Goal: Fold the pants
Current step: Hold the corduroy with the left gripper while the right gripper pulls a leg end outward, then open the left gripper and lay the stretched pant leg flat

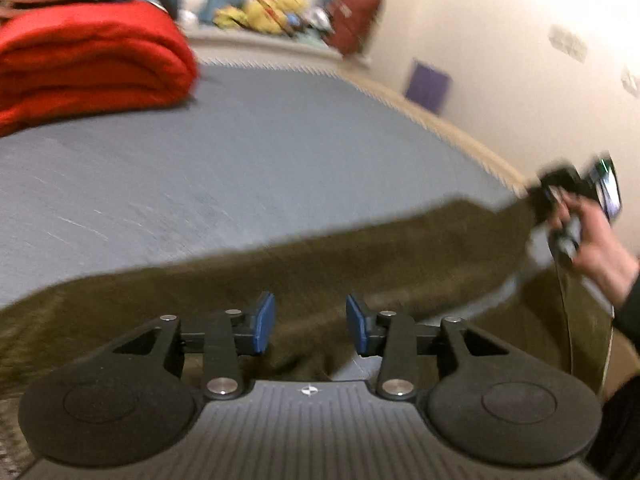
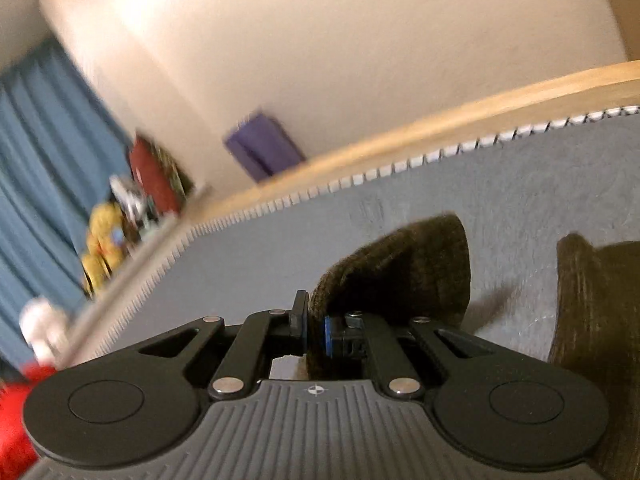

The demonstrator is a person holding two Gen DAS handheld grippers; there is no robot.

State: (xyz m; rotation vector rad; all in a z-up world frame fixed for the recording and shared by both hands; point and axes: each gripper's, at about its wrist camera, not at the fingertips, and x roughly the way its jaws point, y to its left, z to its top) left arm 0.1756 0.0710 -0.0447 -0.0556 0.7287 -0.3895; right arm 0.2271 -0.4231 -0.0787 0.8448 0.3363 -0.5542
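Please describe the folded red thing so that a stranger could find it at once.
Start from the grey bed cover. At its far left corner lies the red blanket, folded into thick layers. It is the only bright red bundle on the cover; the pants nearby are dark olive.

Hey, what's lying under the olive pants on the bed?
The pants lie on a grey bed cover, bare beyond their far edge. Whatever is beneath the cloth itself is covered. The right gripper pinches one end; the left gripper is open above them.
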